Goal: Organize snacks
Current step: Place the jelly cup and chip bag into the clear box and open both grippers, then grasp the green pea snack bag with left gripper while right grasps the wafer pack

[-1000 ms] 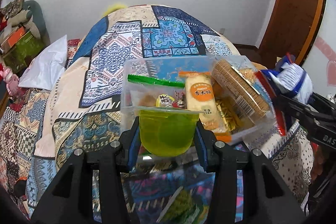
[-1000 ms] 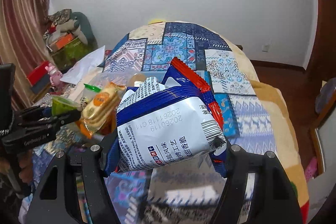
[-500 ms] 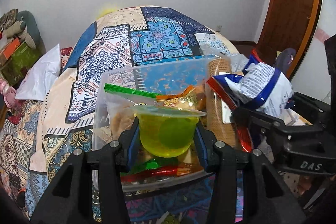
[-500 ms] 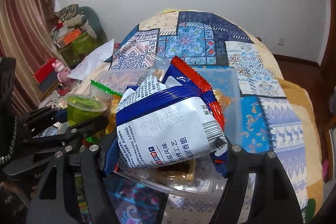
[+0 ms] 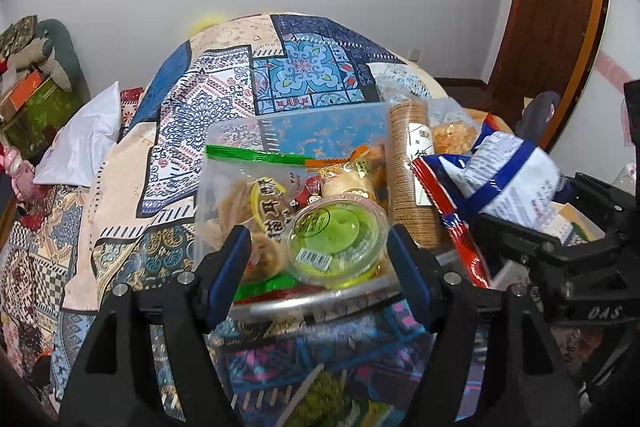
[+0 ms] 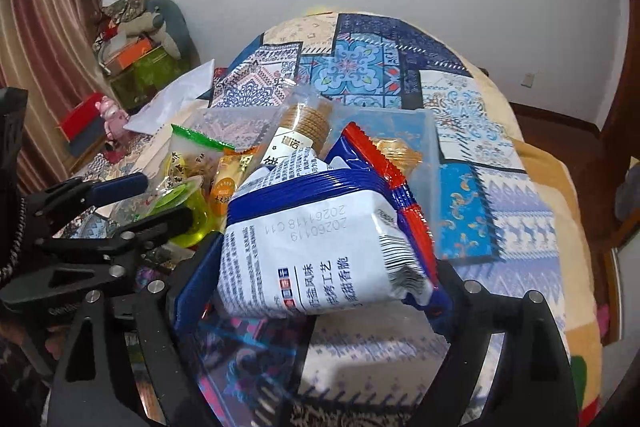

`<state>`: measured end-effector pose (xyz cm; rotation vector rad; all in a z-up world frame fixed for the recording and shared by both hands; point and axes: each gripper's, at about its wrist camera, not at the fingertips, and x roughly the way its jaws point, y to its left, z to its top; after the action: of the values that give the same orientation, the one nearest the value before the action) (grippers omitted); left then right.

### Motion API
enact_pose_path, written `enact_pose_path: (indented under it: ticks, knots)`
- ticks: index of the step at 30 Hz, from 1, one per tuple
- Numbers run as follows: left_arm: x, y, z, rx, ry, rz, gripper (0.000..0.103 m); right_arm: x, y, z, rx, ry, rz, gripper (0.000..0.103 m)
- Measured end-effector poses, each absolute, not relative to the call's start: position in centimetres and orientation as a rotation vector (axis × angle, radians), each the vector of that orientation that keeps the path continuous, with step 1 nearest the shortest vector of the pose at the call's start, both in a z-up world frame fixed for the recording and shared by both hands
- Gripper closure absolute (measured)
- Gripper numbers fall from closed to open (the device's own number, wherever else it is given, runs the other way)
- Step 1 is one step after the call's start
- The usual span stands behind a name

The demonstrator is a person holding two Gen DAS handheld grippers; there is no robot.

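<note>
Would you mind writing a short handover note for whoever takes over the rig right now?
Left claw: open, its fingers on either side of the green jelly cup, which lies tilted in the clear box on other snacks.
Right claw: shut on the blue and white snack bag, held over the box's near right side.
Already in the box: the biscuit roll, the green-topped bag and small orange packets.
Left to do: draw the left claw away, then lower the snack bag into the box and release it.
</note>
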<state>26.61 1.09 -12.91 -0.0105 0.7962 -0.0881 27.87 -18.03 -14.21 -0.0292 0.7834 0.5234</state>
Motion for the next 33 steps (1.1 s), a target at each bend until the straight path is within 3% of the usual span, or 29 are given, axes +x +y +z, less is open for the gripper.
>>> enact_pose_path:
  ticks: [17, 31, 33]
  knots:
    - [17.8, 4.4, -11.7, -0.056, 0.805, -0.039, 0.029, 21.8, -20.4, -11.3, 0.017, 0.715, 0.539, 0.015]
    - [10.3, 5.5, -15.3, -0.082, 0.898, -0.024, 0.029, 15.7, -14.6, -18.2, -0.050, 0.899, 0.675, 0.014]
    - [9.9, 5.8, -15.9, -0.092, 0.919, -0.022, 0.029, 15.5, -13.7, -19.2, -0.062, 0.931, 0.697, 0.019]
